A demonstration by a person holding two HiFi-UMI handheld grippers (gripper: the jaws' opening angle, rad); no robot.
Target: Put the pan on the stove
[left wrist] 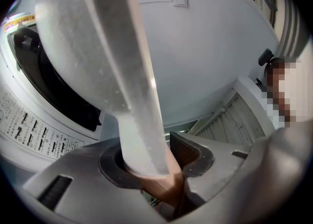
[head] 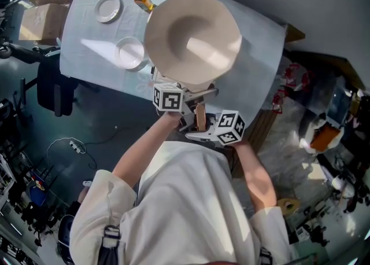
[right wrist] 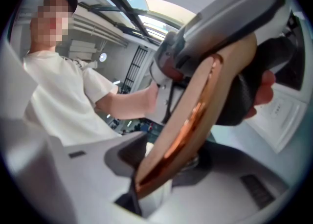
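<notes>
left gripper (left wrist: 157, 171) clamped, right gripper (right wrist: 161, 163) clamped

Pan (head: 193, 38) cream, handle (head: 200, 116) copper-brown; tablecloth (head: 254, 78) pale blue-white; plates (head: 108, 8) white; marker cubes (head: 169, 97) black-white squares.

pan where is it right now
Head view, top centre: the pan is over the white-clothed table, right of two small plates, its handle clamped by the left gripper and right gripper.

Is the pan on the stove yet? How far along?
Done: both claws grip the handle of the pan, the left claw nearer the pan, the right claw at the wooden end. In hand: the pan is held up above the white table. Left: setting it on a stove, which no view shows.
</notes>
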